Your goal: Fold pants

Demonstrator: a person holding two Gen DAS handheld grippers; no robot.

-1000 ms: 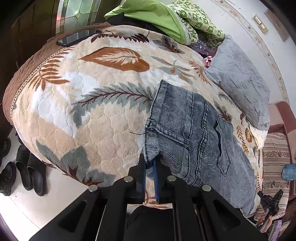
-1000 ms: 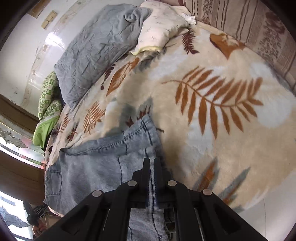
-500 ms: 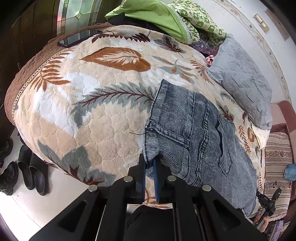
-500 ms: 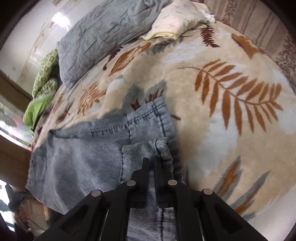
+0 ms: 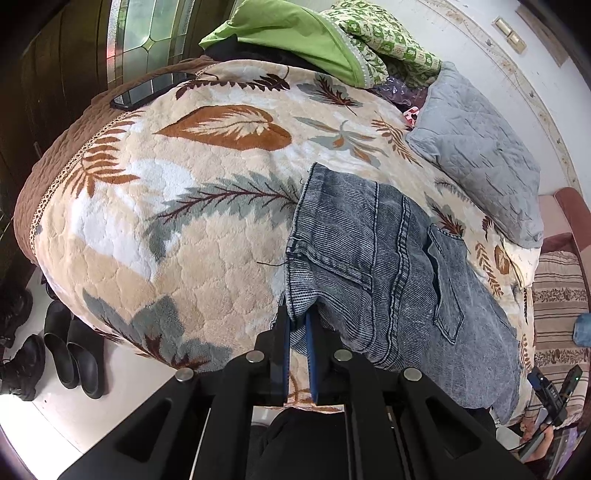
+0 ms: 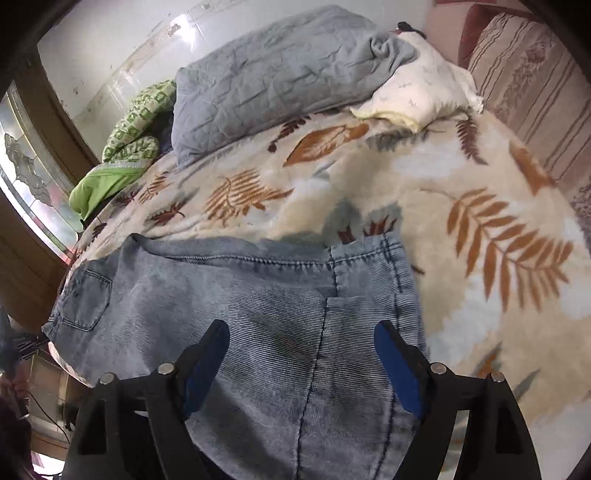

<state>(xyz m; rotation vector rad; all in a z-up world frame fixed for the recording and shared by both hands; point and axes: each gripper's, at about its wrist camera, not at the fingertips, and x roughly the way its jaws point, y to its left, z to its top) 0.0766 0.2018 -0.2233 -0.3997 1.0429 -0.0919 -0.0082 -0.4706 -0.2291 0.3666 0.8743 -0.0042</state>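
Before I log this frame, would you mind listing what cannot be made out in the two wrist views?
- Left wrist view: the near edge of the jeans drops behind the left gripper, so the amount of denim pinched stays hidden.
- Right wrist view: the jeans' lower part is cut off by the frame edge and the open right gripper.
- Left wrist view: the phone screen is too small and dark to read.

1. Bed (image 5: pixel 155 229) under a cream leaf-print blanket (image 6: pixel 480 206).
2. Grey quilted pillow (image 6: pixel 280 74) by the pale wall (image 5: pixel 461 33).
3. Stained-glass window (image 5: pixel 147 33).
4. Black boots (image 5: pixel 70 347) on the light floor (image 5: pixel 110 391).
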